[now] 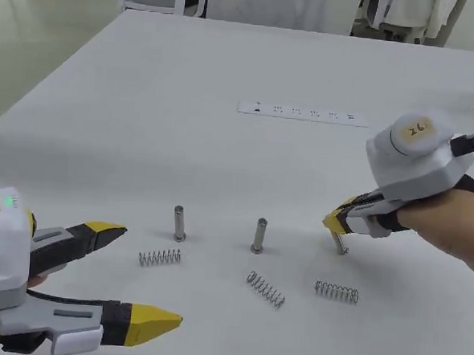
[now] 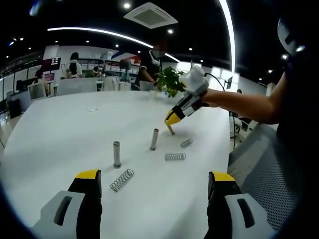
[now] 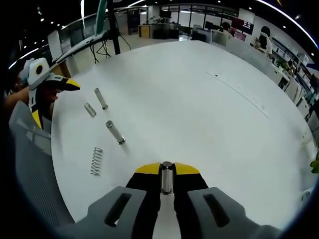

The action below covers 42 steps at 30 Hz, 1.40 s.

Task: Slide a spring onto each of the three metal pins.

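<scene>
- Metal pins are counted at three: the left pin (image 1: 179, 223) and the middle pin (image 1: 259, 236) stand upright at lower centre of the head view. The third pin (image 1: 340, 243) is clamped, tilted, in the right gripper (image 1: 333, 224) at lower right.
- Three springs lie loose on the table (image 1: 222, 160) just below the pins: left spring (image 1: 160, 257), middle spring (image 1: 265, 289) and right spring (image 1: 336, 292). None is threaded on a pin.
- Springs are judged light, soft and apt to roll, so a gentle hold across the coils at mid-length is advised.
- Nothing is held in the left gripper (image 1: 152, 275), spread wide at lower left.
- One power strip (image 1: 301, 112) is seen at upper centre.

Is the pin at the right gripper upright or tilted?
Tilted: the pin leans in the head view, its top clamped in the shut right gripper.
</scene>
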Available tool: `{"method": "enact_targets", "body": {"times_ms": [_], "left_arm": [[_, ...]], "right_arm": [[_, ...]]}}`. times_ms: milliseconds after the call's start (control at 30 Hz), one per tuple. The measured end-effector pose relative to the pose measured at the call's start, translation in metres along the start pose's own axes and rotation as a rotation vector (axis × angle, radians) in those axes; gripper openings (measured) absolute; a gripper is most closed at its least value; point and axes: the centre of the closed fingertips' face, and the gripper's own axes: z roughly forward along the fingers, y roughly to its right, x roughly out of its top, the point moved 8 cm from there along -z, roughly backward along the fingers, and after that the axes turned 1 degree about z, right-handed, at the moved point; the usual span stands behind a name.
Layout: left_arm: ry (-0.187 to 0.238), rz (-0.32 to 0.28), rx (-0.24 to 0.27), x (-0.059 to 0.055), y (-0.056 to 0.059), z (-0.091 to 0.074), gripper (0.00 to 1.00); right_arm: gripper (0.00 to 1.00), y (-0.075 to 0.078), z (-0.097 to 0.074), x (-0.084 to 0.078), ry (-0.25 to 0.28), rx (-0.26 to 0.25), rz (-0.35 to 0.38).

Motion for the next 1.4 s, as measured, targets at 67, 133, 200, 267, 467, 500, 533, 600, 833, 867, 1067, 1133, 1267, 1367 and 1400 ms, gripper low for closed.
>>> {"method": "enact_targets", "body": {"times_ms": [67, 133, 200, 267, 467, 500, 533, 600, 833, 867, 1067, 1133, 1267, 1367, 1400], "left_arm": [[0.001, 0.001, -0.001, 0.0, 0.0, 0.0, 0.85], [0.001, 0.002, -0.002, 0.0, 0.001, 0.001, 0.85], [0.001, 0.004, -0.004, 0.001, 0.001, 0.001, 0.85], [0.001, 0.005, -0.005, 0.001, 0.002, 0.001, 0.85], [0.0, 0.009, -0.006, 0.002, 0.003, 0.001, 0.84], [0.0, 0.01, -0.007, 0.002, 0.003, 0.001, 0.84], [0.001, 0.01, -0.007, 0.002, 0.003, 0.001, 0.84], [0.0, 0.012, -0.008, 0.002, 0.004, 0.001, 0.84], [-0.001, 0.013, -0.01, 0.002, 0.004, 0.002, 0.84], [0.0, 0.013, -0.01, 0.002, 0.004, 0.002, 0.84], [0.0, 0.013, -0.007, 0.002, 0.005, 0.002, 0.85], [0.0, 0.011, -0.005, 0.002, 0.004, 0.002, 0.84], [0.001, 0.01, -0.003, 0.002, 0.004, 0.001, 0.85], [0.001, 0.011, -0.002, 0.003, 0.004, 0.001, 0.85], [0.001, 0.011, -0.002, 0.003, 0.004, 0.001, 0.85]], "right_arm": [[0.06, 0.0, -0.001, 0.0, 0.001, -0.001, 0.001], [0.06, 0.0, -0.003, -0.001, 0.001, -0.003, 0.005], [0.06, -0.001, -0.004, -0.002, 0.0, -0.004, 0.009], [0.06, -0.001, -0.006, -0.003, 0.001, -0.003, 0.013], [0.06, -0.002, -0.012, -0.007, 0.01, -0.003, 0.016], [0.06, -0.002, -0.012, -0.008, 0.011, -0.003, 0.017], [0.06, -0.001, -0.013, -0.009, 0.012, -0.003, 0.018], [0.06, -0.001, -0.015, -0.01, 0.014, -0.003, 0.019], [0.06, -0.002, -0.019, -0.014, 0.017, -0.001, 0.019], [0.06, -0.002, -0.019, -0.015, 0.016, 0.001, 0.015], [0.06, -0.002, -0.022, -0.017, 0.013, 0.0, 0.006], [0.06, -0.001, -0.022, -0.018, 0.011, -0.002, -0.001], [0.06, -0.001, -0.023, -0.02, 0.002, -0.005, -0.014], [0.06, -0.001, -0.024, -0.022, -0.001, -0.006, -0.014], [0.06, -0.001, -0.024, -0.022, -0.002, -0.007, -0.016]]}}
